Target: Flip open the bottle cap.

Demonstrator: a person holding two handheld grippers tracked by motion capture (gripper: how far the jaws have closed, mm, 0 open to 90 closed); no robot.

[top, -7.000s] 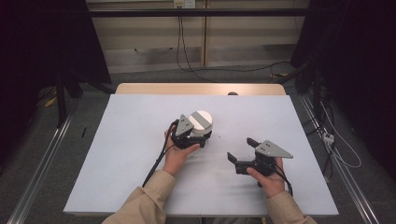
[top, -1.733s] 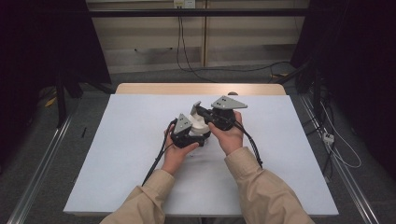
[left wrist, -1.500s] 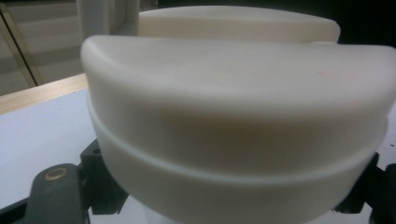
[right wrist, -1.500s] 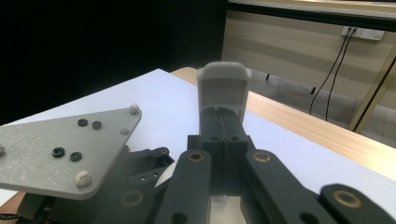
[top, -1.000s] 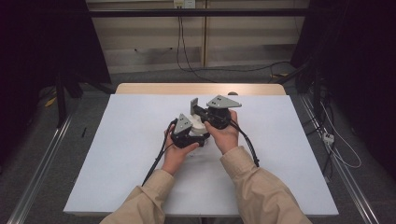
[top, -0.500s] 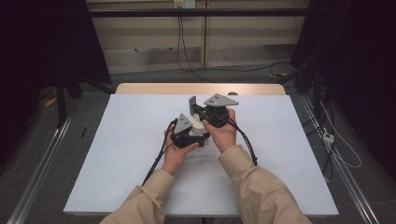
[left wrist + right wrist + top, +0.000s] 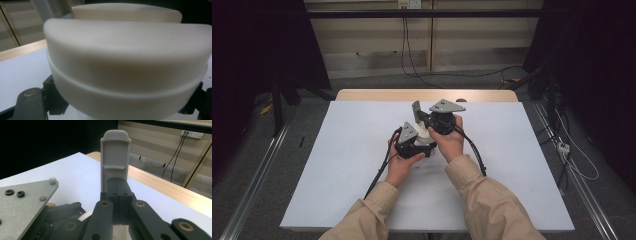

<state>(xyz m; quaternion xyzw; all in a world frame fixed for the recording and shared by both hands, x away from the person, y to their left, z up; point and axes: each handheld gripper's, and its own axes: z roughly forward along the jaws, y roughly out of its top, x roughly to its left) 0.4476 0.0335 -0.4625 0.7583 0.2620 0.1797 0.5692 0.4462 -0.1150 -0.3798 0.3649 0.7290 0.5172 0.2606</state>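
Holding two pieces apart near the middle of the surface — that is the step in hand, by my reading. The left gripper pinches a cream round container; in the left gripper view its stepped side sits hard against the lens, black jaw parts showing at either lower edge. In the high view it shows as a pale patch just at 1 o'clock of the left hand.

The right gripper has its jaws pressed together on the foot of a grey flat clip — a tall rounded tab with a small ledge across it, standing upright. In the high view the clip rises at 11 o'clock of the right hand, just above and touching-near the container; whether the two touch I cannot tell.

Judgement: the grey piece looks lifted free of the container, or about to be seated on it — the frames do not settle which.

Next move calls for a steady left grip while the right carries the clip clear, toward 3 o'clock, keeping it upright so it does not slip in the jaws. Cables trail toward 6 o'clock; mind them.
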